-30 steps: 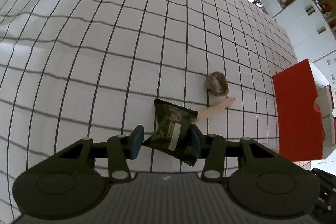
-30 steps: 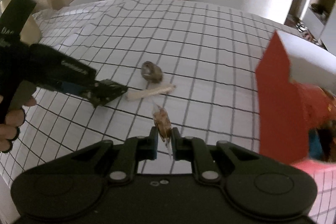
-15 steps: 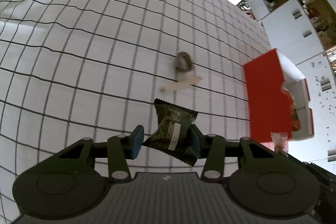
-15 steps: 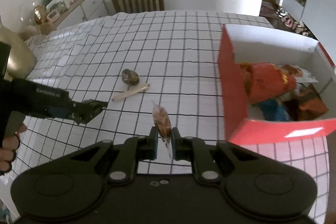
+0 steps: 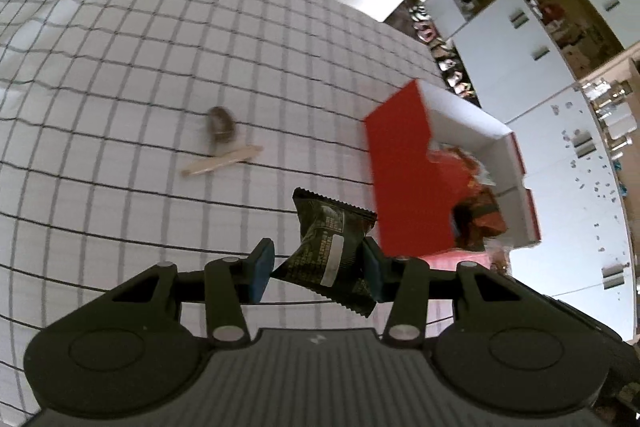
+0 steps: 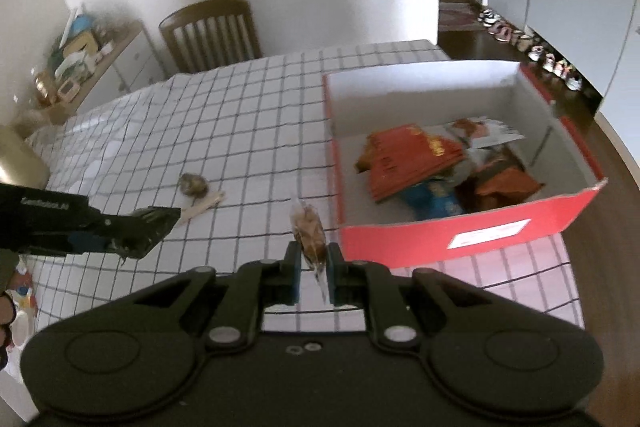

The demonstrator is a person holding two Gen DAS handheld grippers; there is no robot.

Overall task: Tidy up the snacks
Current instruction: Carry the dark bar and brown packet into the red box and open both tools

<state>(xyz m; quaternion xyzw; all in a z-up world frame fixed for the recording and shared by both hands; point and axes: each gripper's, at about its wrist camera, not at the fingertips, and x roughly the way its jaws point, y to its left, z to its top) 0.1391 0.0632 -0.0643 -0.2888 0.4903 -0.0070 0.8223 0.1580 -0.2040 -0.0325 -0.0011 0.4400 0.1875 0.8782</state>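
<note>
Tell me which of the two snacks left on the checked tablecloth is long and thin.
The pale, stick-shaped snack, lying flat with one end near the other loose piece. That one, the small round brownish wrapped snack, is a compact lump, not elongated.

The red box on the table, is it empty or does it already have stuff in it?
Partly filled. The red box has no lid on and holds several snack packets heaped at the near end; the far end shows bare white floor.

Left claw [image 5: 316, 267] pinching dark snack packet [image 5: 330, 247], red box [image 5: 408, 179] beyond, on checked tablecloth [image 5: 120, 67]
</note>
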